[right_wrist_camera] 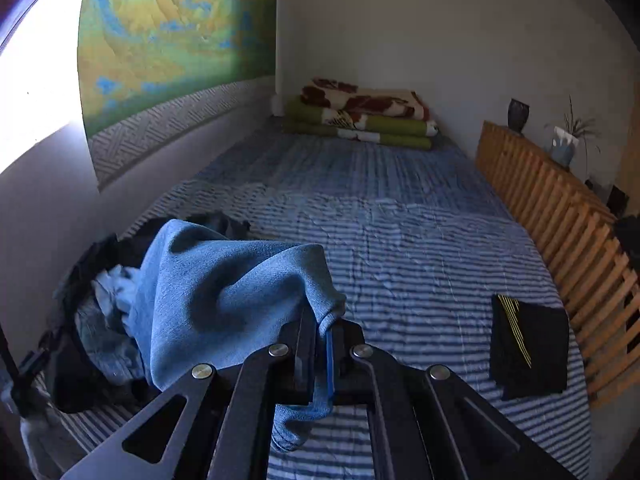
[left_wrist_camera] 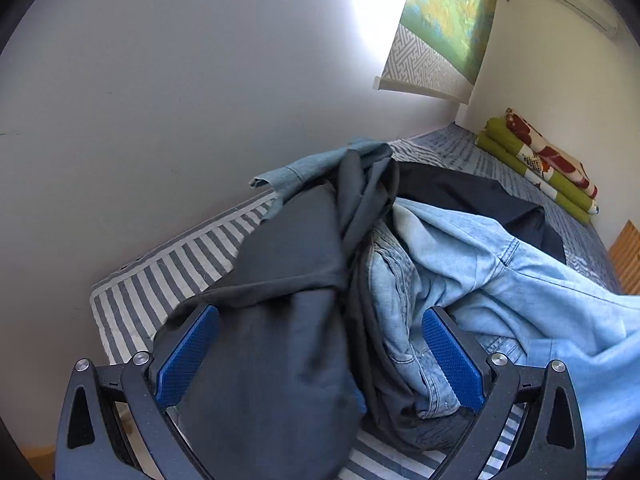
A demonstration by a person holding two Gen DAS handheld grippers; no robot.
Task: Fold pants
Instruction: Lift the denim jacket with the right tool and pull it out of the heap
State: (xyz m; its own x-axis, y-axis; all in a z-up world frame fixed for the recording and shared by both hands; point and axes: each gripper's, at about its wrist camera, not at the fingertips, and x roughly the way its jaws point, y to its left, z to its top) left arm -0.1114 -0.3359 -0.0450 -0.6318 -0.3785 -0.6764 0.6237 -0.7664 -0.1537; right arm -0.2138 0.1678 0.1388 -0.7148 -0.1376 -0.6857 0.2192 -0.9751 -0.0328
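The left gripper (left_wrist_camera: 320, 360) is spread wide over the heap (left_wrist_camera: 360, 280) on the bed (left_wrist_camera: 168, 280), holding nothing; grey cloth (left_wrist_camera: 280, 340) drapes between its pads. At 3 o'clock of the heap the right gripper (right_wrist_camera: 322, 344) is pinched narrow on a blue jeans (right_wrist_camera: 224, 300) edge, which rises at 10 o'clock from its tips. To do this well, I judge, draw the jeans free toward the bare stripes at 1 o'clock, the left pinning the heap. A folded black garment (right_wrist_camera: 528, 348) lies at 3 o'clock.

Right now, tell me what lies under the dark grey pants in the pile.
Under the dark grey pants: light blue jeans and the striped bedsheet. Anything deeper is covered.
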